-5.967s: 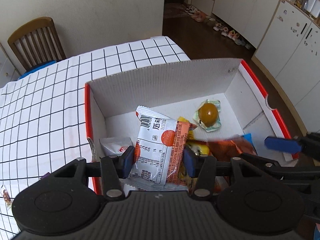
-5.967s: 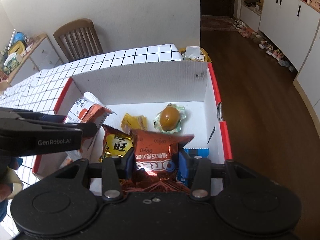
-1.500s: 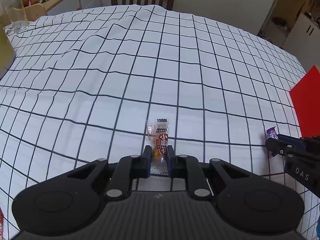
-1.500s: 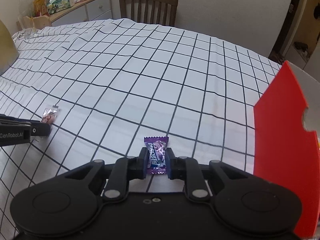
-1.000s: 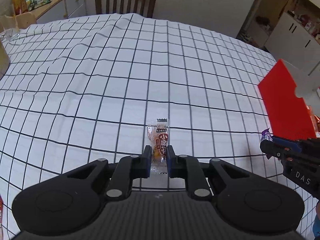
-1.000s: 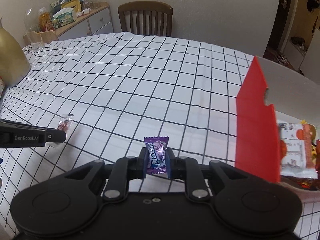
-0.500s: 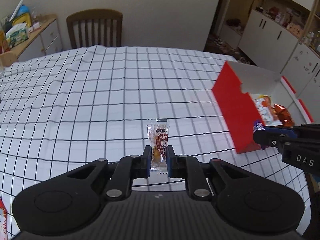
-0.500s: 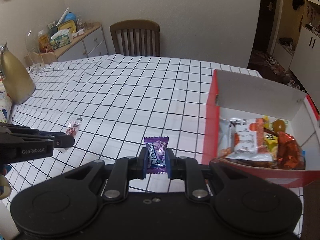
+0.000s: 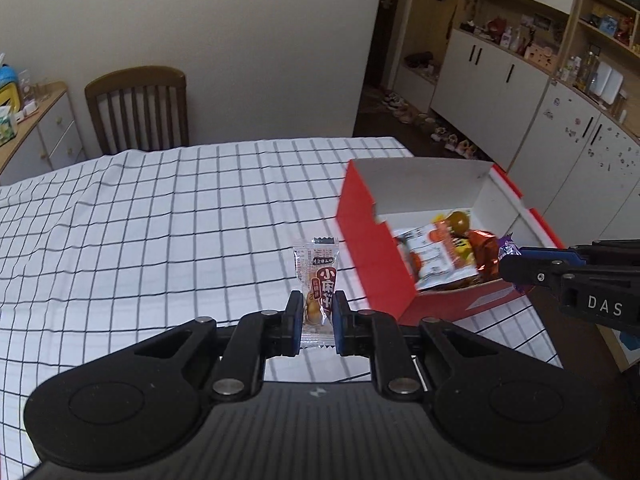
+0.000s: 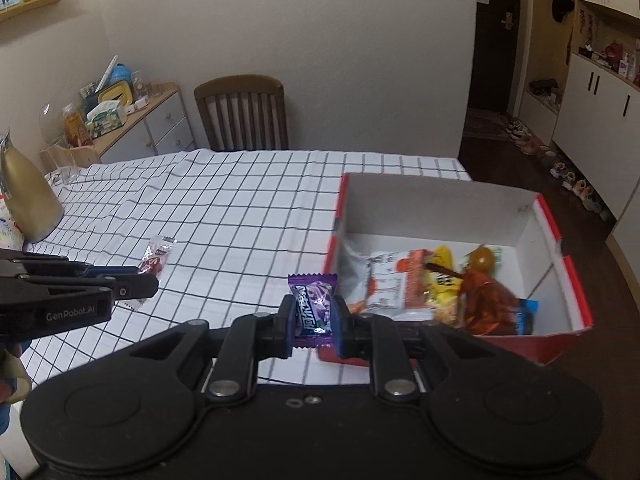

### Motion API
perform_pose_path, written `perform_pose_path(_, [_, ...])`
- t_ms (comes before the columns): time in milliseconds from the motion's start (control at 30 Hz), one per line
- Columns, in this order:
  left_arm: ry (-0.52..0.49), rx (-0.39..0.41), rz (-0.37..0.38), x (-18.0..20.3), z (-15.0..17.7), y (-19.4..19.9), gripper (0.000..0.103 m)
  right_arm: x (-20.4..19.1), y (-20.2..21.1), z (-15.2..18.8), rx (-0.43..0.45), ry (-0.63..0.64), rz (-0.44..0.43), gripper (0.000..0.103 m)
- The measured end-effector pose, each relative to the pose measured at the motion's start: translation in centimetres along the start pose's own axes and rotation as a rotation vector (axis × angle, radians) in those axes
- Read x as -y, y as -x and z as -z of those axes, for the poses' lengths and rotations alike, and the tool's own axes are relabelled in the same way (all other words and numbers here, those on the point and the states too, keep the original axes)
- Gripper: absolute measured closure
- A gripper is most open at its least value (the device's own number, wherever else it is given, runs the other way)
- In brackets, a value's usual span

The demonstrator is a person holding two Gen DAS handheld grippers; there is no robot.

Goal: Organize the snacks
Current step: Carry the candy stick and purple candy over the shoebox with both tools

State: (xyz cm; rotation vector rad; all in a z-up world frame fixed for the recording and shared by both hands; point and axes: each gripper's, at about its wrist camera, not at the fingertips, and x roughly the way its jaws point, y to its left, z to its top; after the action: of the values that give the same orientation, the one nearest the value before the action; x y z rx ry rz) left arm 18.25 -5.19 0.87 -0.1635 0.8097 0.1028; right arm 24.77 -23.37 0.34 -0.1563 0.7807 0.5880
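Left gripper (image 9: 314, 316) pinches a clear red-label snack packet (image 9: 318, 284), centre frame, above the checked tablecloth (image 9: 160, 220). Right gripper (image 10: 313, 322) pinches a purple candy (image 10: 313, 304), centre frame. Red box (image 10: 576, 300) of snacks sits at right; its contents are blurred and the print is unreadable.

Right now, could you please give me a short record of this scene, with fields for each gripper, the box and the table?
left gripper: shut on a clear snack packet, held above the table
right gripper: shut on a purple candy
box: red outside, white inside, open, several snacks in it
table: white cloth with black grid
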Motion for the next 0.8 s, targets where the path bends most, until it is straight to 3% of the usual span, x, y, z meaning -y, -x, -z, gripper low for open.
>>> perform_pose_path(467, [-0.057,0.018,0.048,7.8,-3.0,-2.1,0.088,7.8,2.5,-0.5,0.054,-0.035,0.06,0.087])
perform_pose_path(800, [-0.075,-0.004,0.044,11.6,-5.8,-5.9,0.088,12.6,1.5,-1.4,0.053,-0.057,0.084,0.087])
